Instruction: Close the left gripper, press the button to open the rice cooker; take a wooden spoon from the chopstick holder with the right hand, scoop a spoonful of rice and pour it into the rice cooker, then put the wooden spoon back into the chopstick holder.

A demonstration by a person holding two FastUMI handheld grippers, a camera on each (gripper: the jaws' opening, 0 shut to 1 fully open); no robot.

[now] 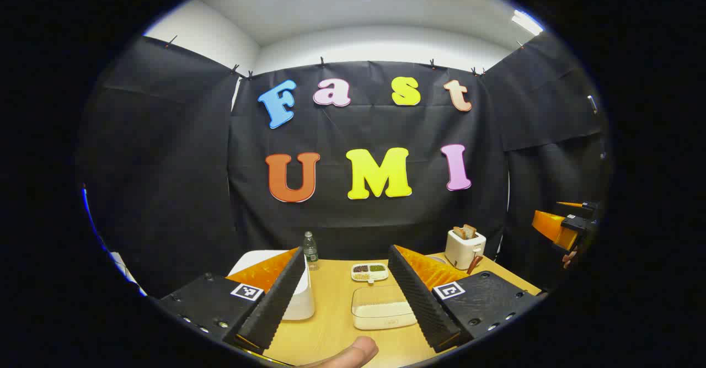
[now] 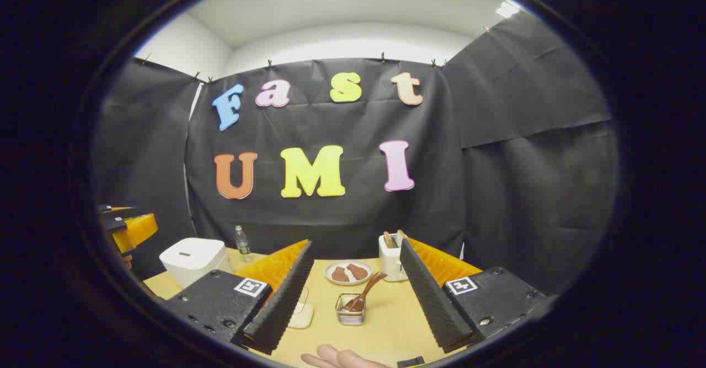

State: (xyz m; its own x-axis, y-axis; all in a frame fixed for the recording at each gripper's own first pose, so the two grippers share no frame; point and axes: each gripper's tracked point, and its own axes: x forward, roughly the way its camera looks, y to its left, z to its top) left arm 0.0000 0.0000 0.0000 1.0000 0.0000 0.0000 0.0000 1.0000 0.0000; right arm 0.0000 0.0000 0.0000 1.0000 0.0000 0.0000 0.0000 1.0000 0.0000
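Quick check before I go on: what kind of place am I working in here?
Most likely a staged kitchen tabletop inside a recording booth, not a real kitchen. A wooden table carries a white rice cooker, a toaster and a chopstick holder with a wooden spoon, all backed by black cloth walls.

On the table, the rice cooker stands left, the chopstick holder with wooden spoon centre, plate and toaster behind.
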